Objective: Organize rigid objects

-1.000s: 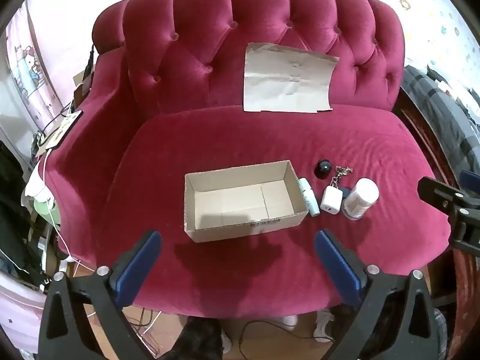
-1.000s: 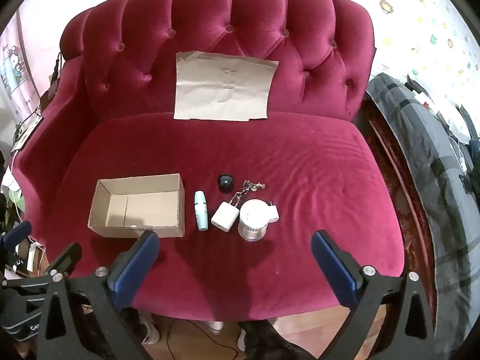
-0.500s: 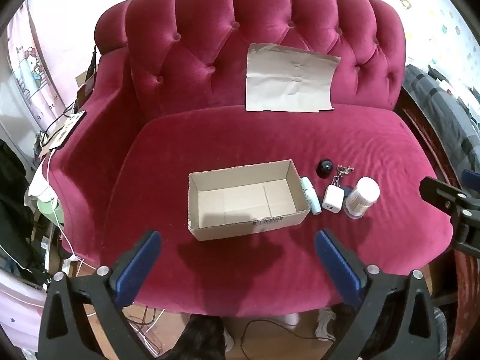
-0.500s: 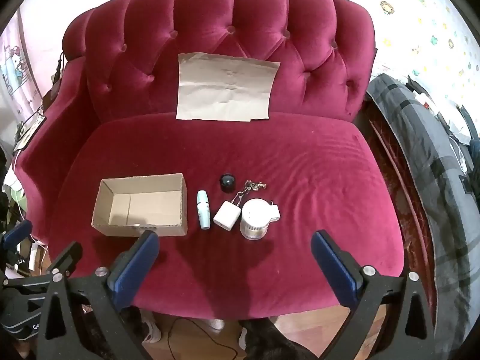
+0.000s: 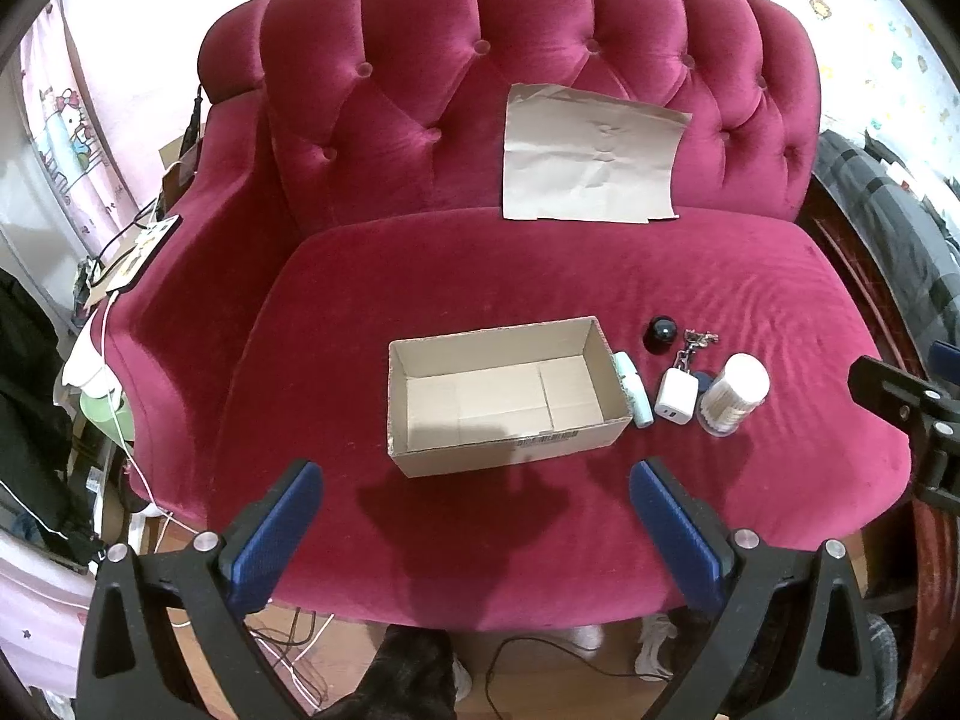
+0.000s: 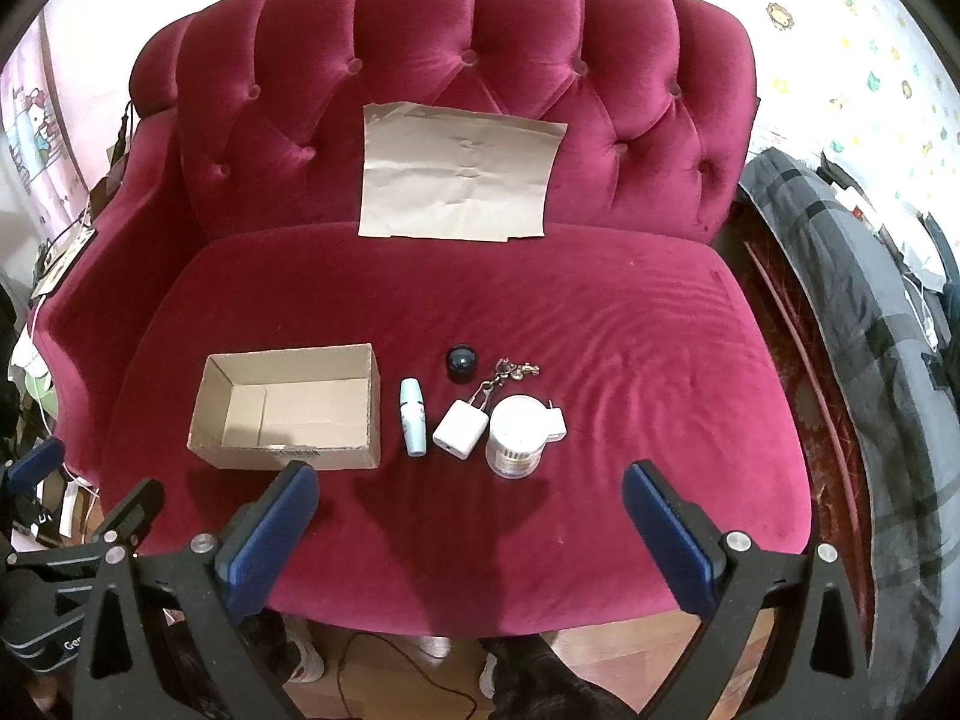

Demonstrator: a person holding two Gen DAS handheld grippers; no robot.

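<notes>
Both tools hang in front of the sofa's front edge with nothing between their blue pads: the left hand-held gripper (image 5: 474, 516) has its fingers spread wide apart and touches nothing, and the right hand-held gripper (image 6: 471, 516) is spread just as wide, also holding nothing. On the red velvet sofa seat (image 6: 630, 324) sits an open cardboard box (image 6: 288, 408), its long axis running left to right across the seat; a small printed label with a barcode shows on its near wall, too small to read. Just right of the box lies a pale blue tube (image 6: 413, 416), its long axis running front to back. Next comes a white charger block (image 6: 459, 429) with a metal keychain (image 6: 510, 369) trailing away toward the backrest, then an upright white-lidded jar (image 6: 516, 435) with a small white plug (image 6: 555, 418) beside it. A small black round object (image 6: 462, 360) lies behind them. A creased brown paper sheet (image 6: 459, 171) leans against the tufted backrest.
</notes>
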